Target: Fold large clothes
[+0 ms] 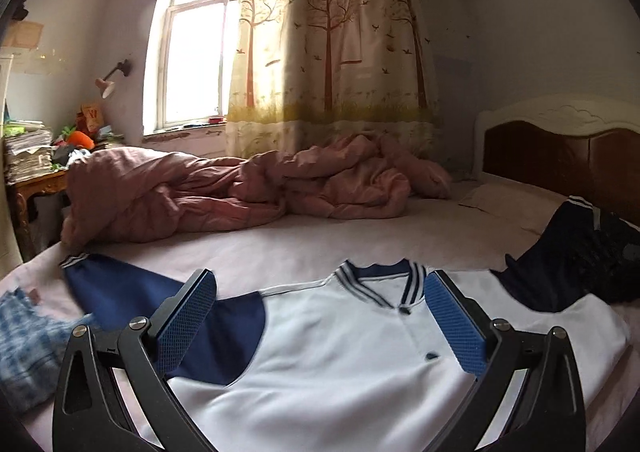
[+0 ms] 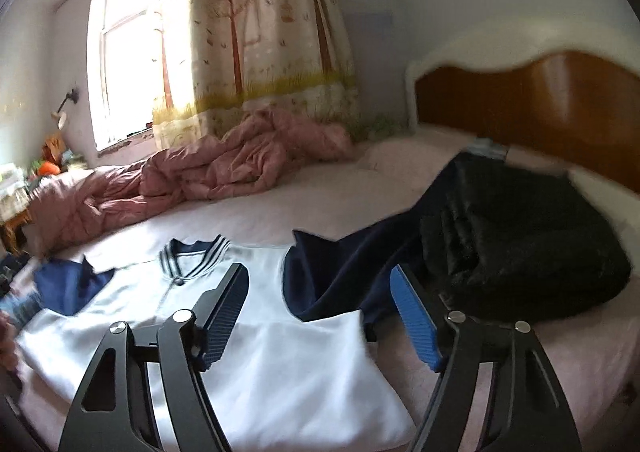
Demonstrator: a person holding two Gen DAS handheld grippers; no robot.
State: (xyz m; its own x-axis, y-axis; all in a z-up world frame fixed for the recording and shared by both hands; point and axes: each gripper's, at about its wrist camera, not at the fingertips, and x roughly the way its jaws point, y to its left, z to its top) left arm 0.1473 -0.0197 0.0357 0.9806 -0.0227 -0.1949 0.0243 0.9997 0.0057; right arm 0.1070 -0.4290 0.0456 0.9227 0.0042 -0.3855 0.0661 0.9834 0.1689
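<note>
Two grippers hang over the bed, and both stand with their jaws apart and nothing between the pads. The left gripper (image 1: 320,316) frames the chest of one jacket (image 1: 340,364), white in the body with navy sleeves and a striped collar (image 1: 378,284), lying flat and face up on the pale sheet (image 1: 280,244). Two dark buttons show on its placket between the jaws. The right gripper (image 2: 320,316) hovers above the same jacket's other shoulder, where the white cloth meets the navy sleeve (image 2: 340,272), which runs away past the far pad.

Outward from the jaws, I count one pink quilt (image 1: 240,188) bunched along the far side of the bed, one tree-printed curtain (image 1: 332,44) beside one bright window (image 1: 192,60), and one headboard (image 1: 560,156) off to the right.

The views split the rest. Only the left camera shows the near sleeve stretched out with its striped cuff (image 1: 74,260) beyond the left pad, one blue checked cloth (image 1: 28,336) just outside that jaw, a cluttered desk (image 1: 32,168) with paper stacks, and a wall lamp (image 1: 112,80) in sharp detail. The right camera shows the whole of one black fluffy garment (image 2: 528,244) heaped just beyond its right jaw, lying over the sleeve's far end; the left camera catches only its edge. The right view is blurred towards its rim.
</note>
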